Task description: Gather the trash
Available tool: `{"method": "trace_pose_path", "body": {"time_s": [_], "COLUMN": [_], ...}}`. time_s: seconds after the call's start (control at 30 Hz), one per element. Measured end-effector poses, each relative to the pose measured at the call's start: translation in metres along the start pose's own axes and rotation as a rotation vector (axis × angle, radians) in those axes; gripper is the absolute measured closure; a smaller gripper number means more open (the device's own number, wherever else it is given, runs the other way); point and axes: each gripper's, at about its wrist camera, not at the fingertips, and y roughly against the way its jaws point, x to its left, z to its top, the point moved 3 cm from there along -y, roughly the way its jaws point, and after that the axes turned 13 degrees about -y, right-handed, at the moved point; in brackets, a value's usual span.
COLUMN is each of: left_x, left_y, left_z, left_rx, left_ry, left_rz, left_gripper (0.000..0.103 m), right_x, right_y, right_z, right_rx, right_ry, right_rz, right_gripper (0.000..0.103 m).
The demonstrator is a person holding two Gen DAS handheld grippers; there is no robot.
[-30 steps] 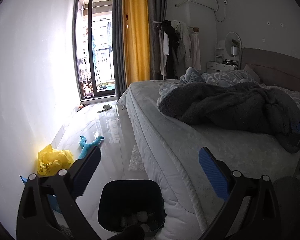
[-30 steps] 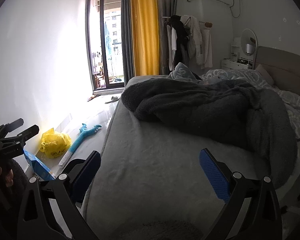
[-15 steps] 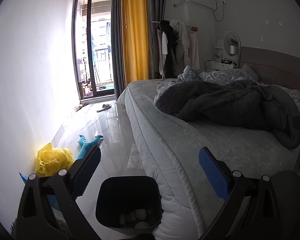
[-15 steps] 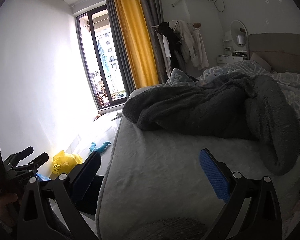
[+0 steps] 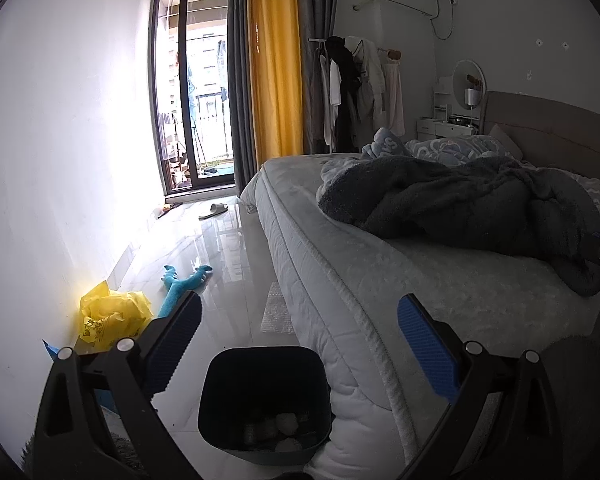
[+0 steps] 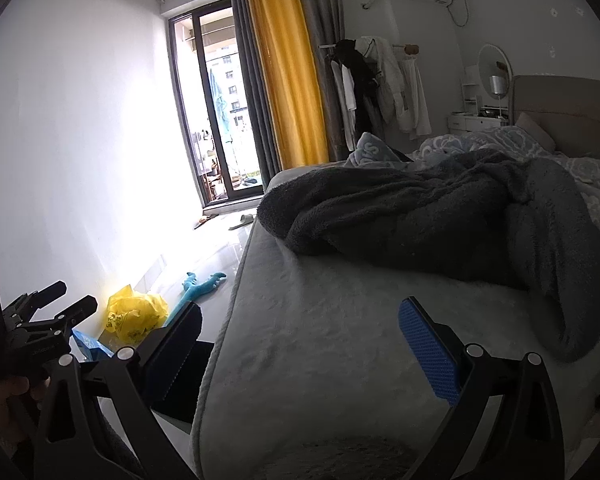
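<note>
A dark bin (image 5: pixel 228 384) stands on the floor against the bed's near corner, with crumpled white trash (image 5: pixel 286 426) at its bottom. My left gripper (image 5: pixel 298 338) hovers open above and behind it, nothing between its fingers. A crumpled yellow plastic bag (image 5: pixel 110 314) lies by the left wall, a blue packet (image 6: pixel 90 344) beside it. A clear bubble-wrap piece (image 5: pixel 277 309) lies on the floor beside the mattress. My right gripper (image 6: pixel 300 340) is open and empty over the bed's near end. The left gripper (image 6: pixel 70 302) also shows at the right wrist view's left edge, held by a hand.
A grey bed (image 5: pixel 380 280) with a dark rumpled blanket (image 5: pixel 460 204) fills the right side. A blue plush toy (image 5: pixel 182 282) and a slipper (image 5: pixel 214 211) lie on the glossy floor (image 5: pixel 220 248). A balcony door, yellow curtain and clothes rack stand at the far end.
Both grippers stay open. The left wrist view drew back slightly, showing more of the bin. The right wrist view tilted up, then settled, with the left gripper now larger at its left edge.
</note>
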Motion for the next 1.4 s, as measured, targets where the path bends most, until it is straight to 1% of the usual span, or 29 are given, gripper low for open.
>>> {"method": "trace_pose_path", "body": {"time_s": [0.17,0.5,1.4], "left_x": [0.0001,0.0019,0.0012], "left_y": [0.0001,-0.0015,-0.0011], "left_z": [-0.0001,-0.0011,0.0001], "left_rx": [-0.001,0.004,0.003], "left_ry": [0.002,0.033,0.034], "left_rz": [0.02,-0.01,-0.013], "left_gripper": [0.003,0.003,0.003], "right_x": [0.0037,0.0046,0.002], "right_y": [0.0008,-0.0004,-0.0037], "right_z": [-0.0013,-0.0014,0.0006], "right_rx": [0.003,0.011,0.02], "right_ry": [0.013,0.016,0.026], "right_rz": [-0.001,0.001,0.003], "right_gripper": [0.003,0.003,0.003]}}
